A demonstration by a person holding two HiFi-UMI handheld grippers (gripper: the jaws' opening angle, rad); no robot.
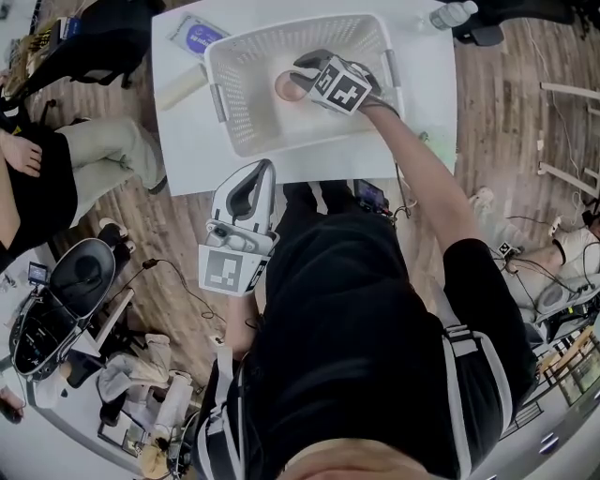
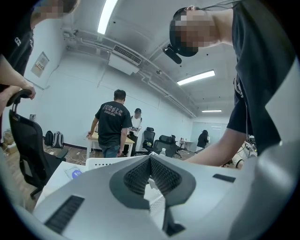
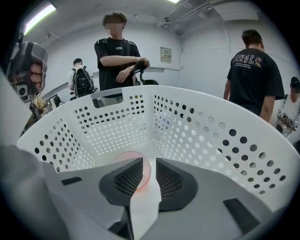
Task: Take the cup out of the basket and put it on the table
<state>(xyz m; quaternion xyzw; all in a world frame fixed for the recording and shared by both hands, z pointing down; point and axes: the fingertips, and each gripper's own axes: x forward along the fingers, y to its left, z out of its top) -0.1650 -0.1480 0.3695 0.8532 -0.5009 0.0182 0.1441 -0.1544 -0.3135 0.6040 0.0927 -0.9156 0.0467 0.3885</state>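
Observation:
A pink cup (image 1: 284, 87) lies at the bottom of the white perforated basket (image 1: 281, 33) on the white table (image 1: 187, 141). My right gripper (image 1: 298, 81) reaches down into the basket right next to the cup. In the right gripper view its jaws (image 3: 149, 171) stand a little apart, with the cup's (image 3: 125, 156) rim in the gap; the pads do not visibly press on it. The basket wall (image 3: 197, 126) rises all around. My left gripper (image 1: 262, 172) hangs near my body at the table's front edge, away from the basket. Its fingertips (image 2: 150, 159) meet, with nothing held.
On the table lie a blue-labelled packet (image 1: 195, 37) and a beige roll (image 1: 180, 86) left of the basket, and a bottle (image 1: 453, 14) at the far right corner. A seated person (image 1: 56, 159), an office chair (image 1: 80, 272) and cables crowd the floor around.

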